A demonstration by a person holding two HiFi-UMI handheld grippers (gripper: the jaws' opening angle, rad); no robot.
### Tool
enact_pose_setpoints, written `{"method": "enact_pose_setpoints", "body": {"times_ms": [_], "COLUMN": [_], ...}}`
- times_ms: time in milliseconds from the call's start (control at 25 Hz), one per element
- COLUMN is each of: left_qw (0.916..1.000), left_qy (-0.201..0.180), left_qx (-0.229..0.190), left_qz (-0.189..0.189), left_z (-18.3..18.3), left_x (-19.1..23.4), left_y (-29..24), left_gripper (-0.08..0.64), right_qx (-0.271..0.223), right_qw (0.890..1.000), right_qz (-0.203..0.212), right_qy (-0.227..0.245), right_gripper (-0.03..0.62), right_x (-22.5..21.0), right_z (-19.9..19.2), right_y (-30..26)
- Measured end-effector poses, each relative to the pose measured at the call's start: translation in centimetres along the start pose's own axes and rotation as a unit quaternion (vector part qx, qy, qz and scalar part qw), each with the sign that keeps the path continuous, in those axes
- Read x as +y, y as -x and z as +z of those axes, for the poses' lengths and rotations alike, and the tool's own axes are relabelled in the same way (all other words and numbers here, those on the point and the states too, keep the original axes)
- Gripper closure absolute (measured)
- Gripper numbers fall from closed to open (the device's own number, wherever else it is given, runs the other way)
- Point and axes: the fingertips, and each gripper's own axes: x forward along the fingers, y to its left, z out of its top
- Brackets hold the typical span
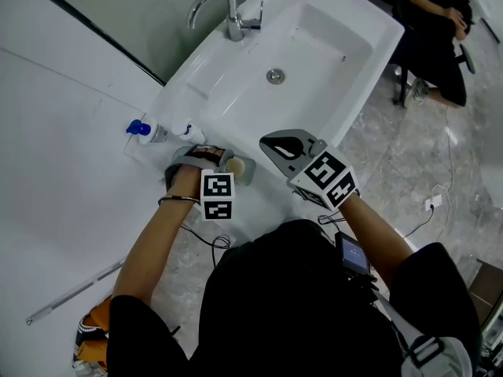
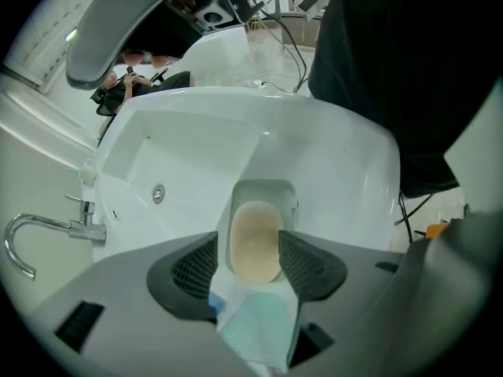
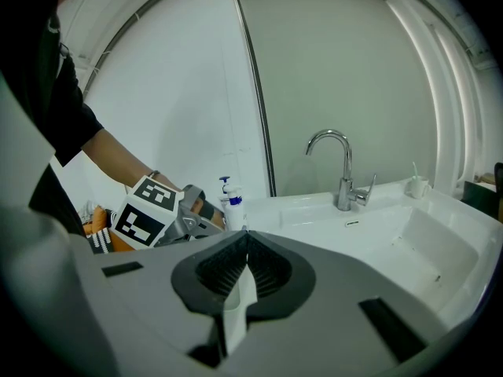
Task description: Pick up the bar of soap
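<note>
- Across the upper middle of the head view, a white sink (image 1: 314, 45) juts from a white wall.
- Left gripper (image 2: 249, 250) points steeply down over the sink's near corner. Its jaws stand wide apart with the soap framed between them and nothing gripped yet, seemingly lined up to close on the bar's long sides.
- Right gripper (image 3: 246, 242) hangs back over the sink's front edge with its jaws closed together on nothing, likely kept clear of the left one's work.
- Curved chrome tap (image 1: 224, 10) stands at the back of the basin.
- Blue-topped pump bottle (image 1: 149, 132) sits against the wall, just beside the left gripper.
- Pale green dish (image 2: 265, 191) rests on the sink's rim.
- Oval beige bar of soap (image 2: 255, 242) lies flat in that dish, not yet lifted.
</note>
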Motion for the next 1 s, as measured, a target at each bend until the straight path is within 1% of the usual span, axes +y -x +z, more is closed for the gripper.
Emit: {"method": "enact_pose_setpoints", "body": {"times_ms": [200, 400, 520, 840, 880, 1000], "left_qw": [0.9995, 0.9972, 0.9974, 0.999, 0.9989, 0.9977], "left_qy": [-0.012, -0.014, -0.008, 0.02, 0.027, 0.052], "left_qx": [0.008, 0.011, 0.012, 0.009, 0.008, 0.005], "left_qz": [-0.028, -0.073, -0.07, -0.039, -0.038, -0.044], "left_z": [0.0, -0.4, -0.7, -0.7, -0.8, -0.9], "left_x": [-0.1, -0.9, -0.6, 0.7, 0.9, 1.2], "left_y": [-0.5, -1.6, -1.8, -2.1, -2.0, -2.1], "left_gripper": [0.325, 0.325, 0.325, 0.325, 0.319, 0.262], "right_qx": [0.0, -0.002, 0.0, 0.002, 0.001, 0.001], "right_qw": [1.0, 1.0, 1.0, 1.0, 1.0, 1.0], "right_qz": [0.001, -0.005, -0.008, -0.01, -0.01, -0.009], "right_qy": [-0.002, -0.006, -0.009, -0.023, -0.024, -0.027], "right_gripper": [0.583, 0.583, 0.583, 0.583, 0.583, 0.583], "right_x": [0.0, -0.3, -0.5, -0.8, -0.7, -0.6], "right_z": [0.1, -0.1, -0.2, -1.0, -1.1, -1.3], "right_y": [-0.2, -0.3, -0.3, 0.0, 0.0, -0.1]}}
